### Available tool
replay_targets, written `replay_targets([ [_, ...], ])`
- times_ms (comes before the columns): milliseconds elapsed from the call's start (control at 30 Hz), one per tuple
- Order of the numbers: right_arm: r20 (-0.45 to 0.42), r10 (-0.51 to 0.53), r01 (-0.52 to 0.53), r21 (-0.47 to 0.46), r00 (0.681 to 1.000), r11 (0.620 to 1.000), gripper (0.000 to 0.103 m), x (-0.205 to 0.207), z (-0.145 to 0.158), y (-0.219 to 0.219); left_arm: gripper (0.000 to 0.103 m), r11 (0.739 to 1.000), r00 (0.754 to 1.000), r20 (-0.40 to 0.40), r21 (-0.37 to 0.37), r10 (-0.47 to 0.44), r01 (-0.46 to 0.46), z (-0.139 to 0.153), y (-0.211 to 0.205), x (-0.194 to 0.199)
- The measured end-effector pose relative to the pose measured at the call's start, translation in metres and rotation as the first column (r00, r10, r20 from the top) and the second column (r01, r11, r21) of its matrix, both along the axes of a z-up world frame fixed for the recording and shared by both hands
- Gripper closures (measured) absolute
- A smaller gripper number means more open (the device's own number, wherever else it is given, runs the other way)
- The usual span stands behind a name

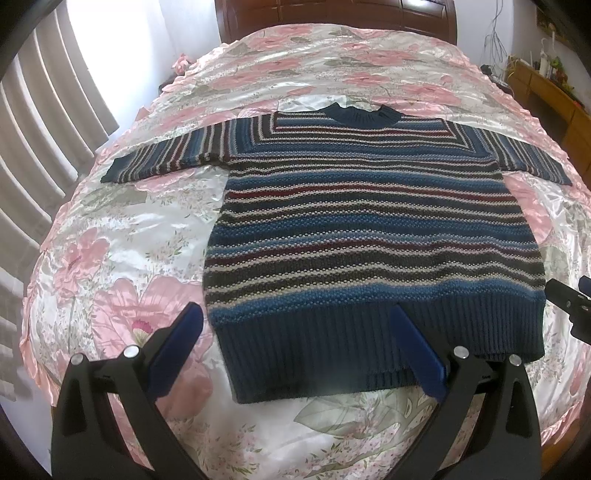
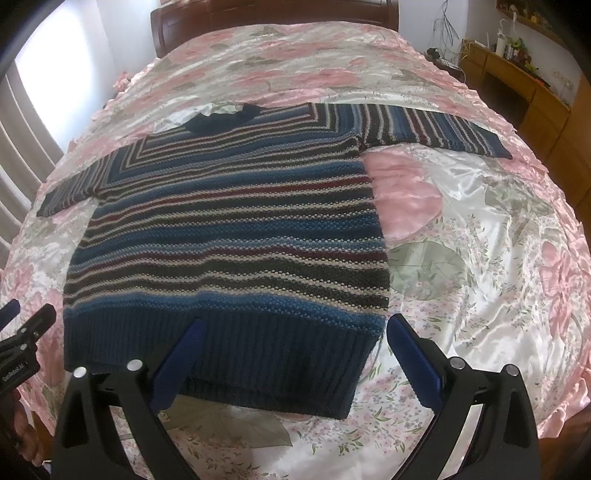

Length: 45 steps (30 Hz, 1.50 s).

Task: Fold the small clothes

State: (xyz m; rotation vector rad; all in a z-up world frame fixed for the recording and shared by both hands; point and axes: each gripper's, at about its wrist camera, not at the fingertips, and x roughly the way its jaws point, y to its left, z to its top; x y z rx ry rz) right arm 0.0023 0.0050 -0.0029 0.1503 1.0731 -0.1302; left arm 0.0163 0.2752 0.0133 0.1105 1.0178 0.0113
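A striped knit sweater in blue, dark, cream and red lies flat on the bed, collar at the far end, both sleeves spread sideways, ribbed hem nearest me. It also fills the left half of the right wrist view as the sweater. My left gripper hovers open over the hem's left corner, nothing between its blue fingers. My right gripper stands open over the hem's right corner. Each gripper shows in the other's view: the right gripper at the edge, the left gripper likewise.
The pink floral satin bedspread covers the whole bed. A dark wooden headboard stands at the far end. A curtained window is on the left, a wooden desk with small items on the right.
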Motion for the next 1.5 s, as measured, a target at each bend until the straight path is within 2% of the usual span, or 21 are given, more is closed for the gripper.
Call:
replay_targets([
  [1233,0.004,0.022,-0.022,0.009,1.0,1.0,0.004,0.008,-0.005,-0.005,0.003,1.0,1.0,-0.016,0.006,0.002,-0.002,-0.002,-0.008,0.01],
  [1333,0.0,0.026,-0.026,0.015,1.0,1.0,0.004,0.023,-0.003,-0.026,0.003,1.0,1.0,-0.027,0.006,0.001,-0.001,-0.002,-0.013,0.022],
  [1433,-0.002,-0.012,0.012,-0.011,1.0,1.0,0.004,0.048,0.005,-0.067,0.003,1.0,1.0,-0.02,0.02,0.008,-0.007,0.001,-0.024,0.05],
  [1500,-0.006,-0.055,0.055,-0.018,0.998,0.998,0.004,0.072,0.011,-0.109,0.003,1.0,1.0,-0.013,0.005,0.009,-0.009,0.005,-0.034,0.074],
])
